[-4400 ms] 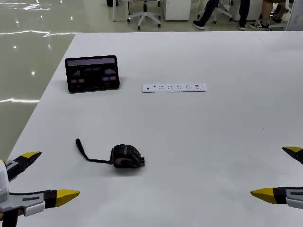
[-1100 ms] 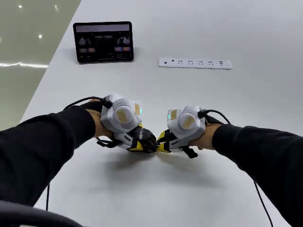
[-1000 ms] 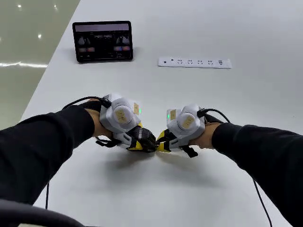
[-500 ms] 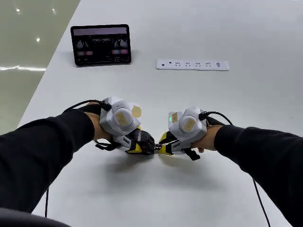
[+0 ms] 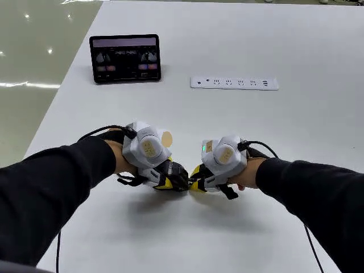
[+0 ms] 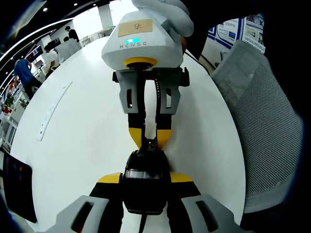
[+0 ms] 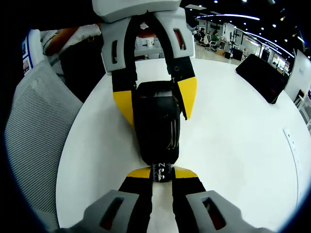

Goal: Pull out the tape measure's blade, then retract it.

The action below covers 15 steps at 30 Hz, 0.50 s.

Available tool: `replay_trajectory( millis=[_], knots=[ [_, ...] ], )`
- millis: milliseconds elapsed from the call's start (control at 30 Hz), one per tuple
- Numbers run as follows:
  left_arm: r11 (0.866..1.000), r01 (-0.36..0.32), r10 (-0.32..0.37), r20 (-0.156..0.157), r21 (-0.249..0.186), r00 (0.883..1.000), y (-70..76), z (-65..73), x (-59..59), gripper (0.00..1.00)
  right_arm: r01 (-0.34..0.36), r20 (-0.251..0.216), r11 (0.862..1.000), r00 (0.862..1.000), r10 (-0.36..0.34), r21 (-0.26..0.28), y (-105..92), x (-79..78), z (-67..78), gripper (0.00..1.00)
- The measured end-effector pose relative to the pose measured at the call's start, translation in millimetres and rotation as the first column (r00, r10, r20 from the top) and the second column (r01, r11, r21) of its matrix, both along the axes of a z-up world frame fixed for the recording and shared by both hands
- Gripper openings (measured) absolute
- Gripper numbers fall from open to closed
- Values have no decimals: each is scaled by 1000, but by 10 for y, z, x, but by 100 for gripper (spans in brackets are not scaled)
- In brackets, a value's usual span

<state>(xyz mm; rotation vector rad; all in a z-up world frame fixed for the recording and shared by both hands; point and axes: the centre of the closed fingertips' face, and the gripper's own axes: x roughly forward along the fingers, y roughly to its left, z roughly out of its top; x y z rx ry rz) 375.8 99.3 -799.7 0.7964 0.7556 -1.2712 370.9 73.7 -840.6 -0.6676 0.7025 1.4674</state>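
Right in front of me, over the near part of the table (image 5: 273,131) and closer to its left edge than its right, my left gripper (image 6: 146,178) has both yellow-tipped jaws clamped on the black case of the tape measure (image 7: 158,121), 1 jaw on each side of it. I cannot tell whether the case sits on the table or hangs just above it. Facing it head-on comes my right gripper (image 7: 162,173), jaws pinched together on the end of the blade (image 7: 162,167), right at the mouth of the case. In the right gripper view I can read a printed 2 on the short stub of blade between the jaws, and that stub is all that shows. The 2 sets of yellow tips are nearly touching, with hardly any gap between the case and the pinch.

So here is my read: both grips are made, case held and blade tip caught, but the blade is barely out. The whole draw is left to do, my hands moving apart along the table, and after that the retract.

Farther out, a dark tablet (image 5: 125,58) stands propped near the left edge, screen lit and facing me. Level with it, toward the middle of the table, a white power strip (image 5: 234,83) lies flat, well clear of my grippers
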Motion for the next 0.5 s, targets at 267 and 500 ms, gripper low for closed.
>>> replay_trajectory(
  millis=[267, 500],
  knots=[
    [1000, -6, 6, 1, -1, 1000, 7, 1, 3, 31, 8, 3, 1000, 1000, -8, 6, -3, 11, 17, 9],
    [1000, -8, 8, 2, -4, 1000, 11, -3, 11, 31, 3, 6, 1000, 1000, -3, 4, -34, 6, 21, 9]
  ],
)
